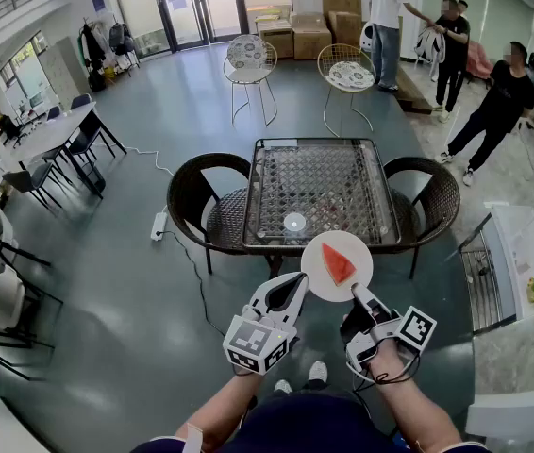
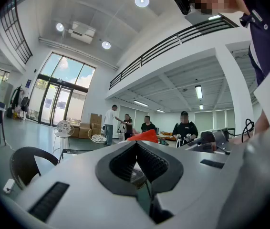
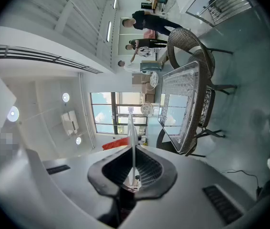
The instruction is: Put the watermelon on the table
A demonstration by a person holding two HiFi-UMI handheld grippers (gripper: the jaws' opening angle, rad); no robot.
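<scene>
A red watermelon wedge [image 1: 339, 263] lies on a white round plate [image 1: 319, 281] held in the air just short of the near edge of the glass-topped table [image 1: 259, 196]. My right gripper [image 1: 354, 293] is shut on the plate's near rim. In the right gripper view the plate [image 3: 131, 132] runs edge-on between the jaws, with the wedge [image 3: 116, 143] to its left. My left gripper [image 1: 295, 287] is shut, its tip at the plate's left edge, holding nothing. In the left gripper view the wedge [image 2: 144, 137] peeks over the left gripper [image 2: 136, 145].
Dark wicker chairs stand at the table's left [image 1: 196, 201] and right [image 1: 434, 196]. A small white round object [image 1: 294, 222] lies on the glass. A power strip [image 1: 158, 225] lies on the floor at left. A wire rack [image 1: 479, 286] stands at right. Several people [image 1: 493, 111] are behind.
</scene>
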